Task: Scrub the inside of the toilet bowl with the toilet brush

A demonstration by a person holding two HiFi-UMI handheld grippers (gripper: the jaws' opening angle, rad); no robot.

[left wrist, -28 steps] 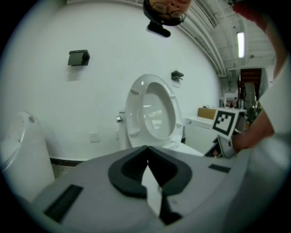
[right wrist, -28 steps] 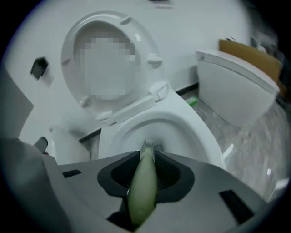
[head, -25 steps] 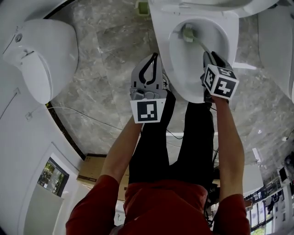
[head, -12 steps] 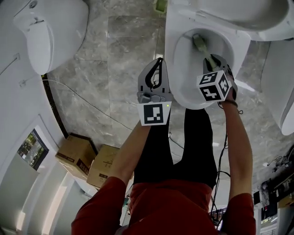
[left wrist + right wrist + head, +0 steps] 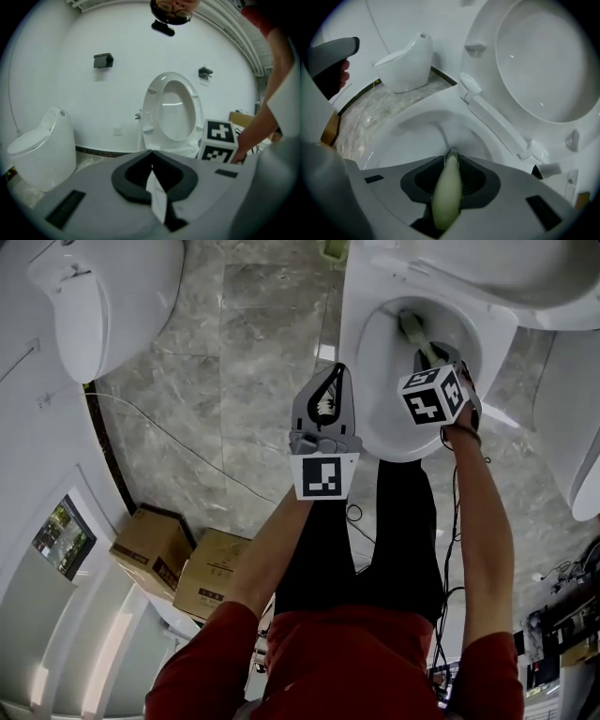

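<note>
Right gripper (image 5: 451, 154) clamps the toilet brush (image 5: 447, 197) by its handle, clear only in its own view; left gripper (image 5: 151, 159) jaws together, empty. Head view alone shows brush head (image 5: 410, 325) inside toilet bowl (image 5: 373, 381), upper right, just ahead of that gripper.

Bright, even light; sheen on the marble floor (image 5: 234, 362). Gripper views bulge, corners dark; the brush (image 5: 447, 197) blurs up close.

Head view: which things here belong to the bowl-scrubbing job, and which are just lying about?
Job:
- toilet bowl
- toilet brush, head down in the bowl
- right gripper, shut on the brush handle

Lying about:
- second toilet
- cardboard boxes
- cable across the floor
- left gripper, shut, beside the bowl
</note>
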